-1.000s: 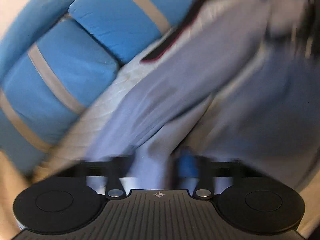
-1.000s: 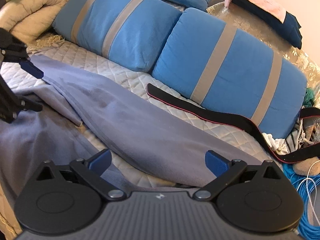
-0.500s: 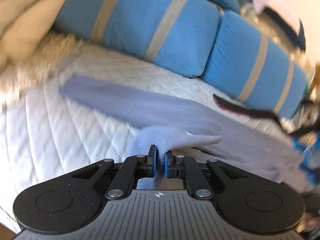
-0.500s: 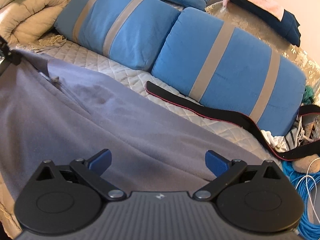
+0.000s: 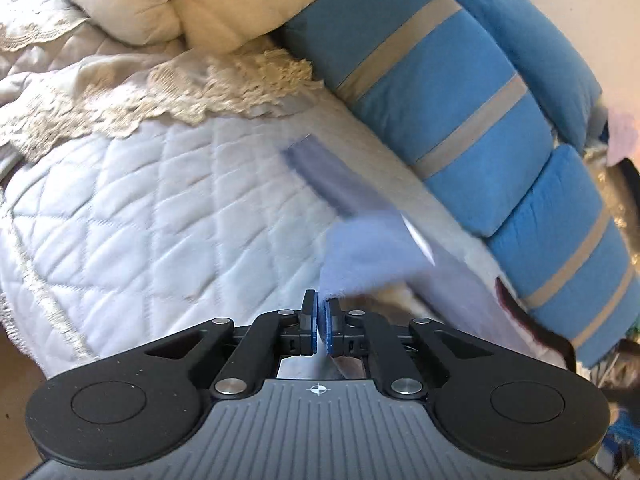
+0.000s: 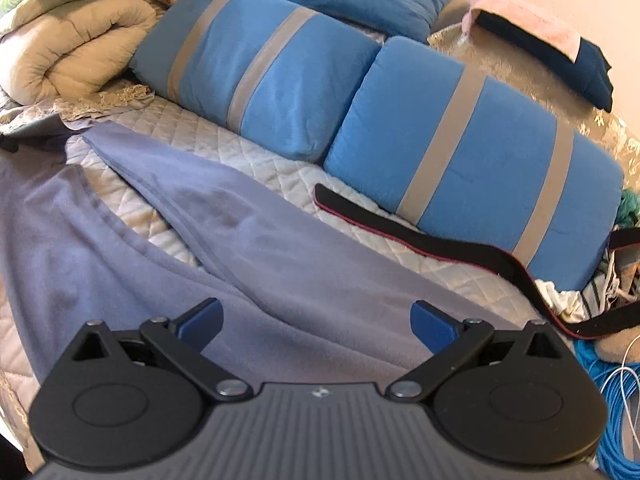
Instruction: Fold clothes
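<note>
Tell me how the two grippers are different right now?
The left hand-held gripper is shut, pinching a bit of the purple garment; the right hand-held gripper is wide open and holds nothing. The left one looks over the white quilt; the right one hangs above the spread-out garment. Both are black with blue pads and point toward the blue pillows.

L gripper (image 5: 320, 320): blue pads pressed nearly together w/ a thin fold of lavender cloth (image 5: 372, 248) pinched btwn them, linkage arms drawn in; R gripper (image 6: 316, 320): fingers spread wide left and right, nothing btwn pads, hovering near, above the cloth.
</note>
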